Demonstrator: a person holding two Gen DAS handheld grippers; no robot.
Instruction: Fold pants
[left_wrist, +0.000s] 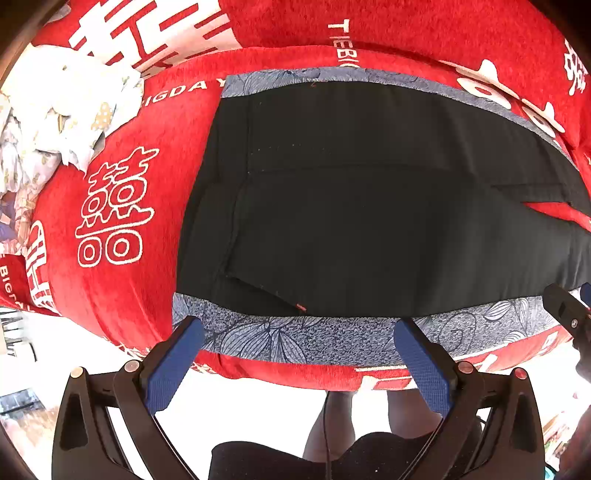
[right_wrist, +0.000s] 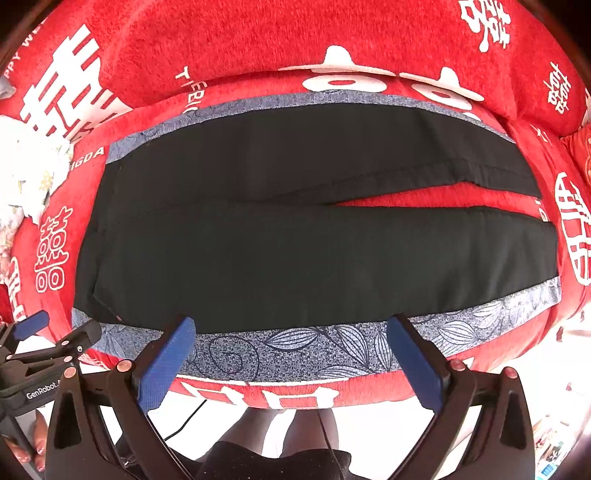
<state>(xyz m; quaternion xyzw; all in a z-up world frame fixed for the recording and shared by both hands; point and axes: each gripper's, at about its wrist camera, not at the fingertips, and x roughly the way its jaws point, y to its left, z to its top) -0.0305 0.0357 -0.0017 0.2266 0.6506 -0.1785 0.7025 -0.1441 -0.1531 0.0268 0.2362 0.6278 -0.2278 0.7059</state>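
Red blanket (right_wrist: 258, 44), pale floor (left_wrist: 266, 402)

Pants (right_wrist: 295, 236) lie flat on a patterned cloth (right_wrist: 295, 350), itself spread over a blanket (right_wrist: 258, 40) (waistband at left, legs running right). Crumpled fabric (left_wrist: 55, 110) sits far left. Both hand-held grippers, left (left_wrist: 299, 328) and right (right_wrist: 291, 325), hover at the near edge.

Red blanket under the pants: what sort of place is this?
Probably a bedroom: the black pants lie on a red blanket over a soft bed-like surface, rumpled pale bedding beside.
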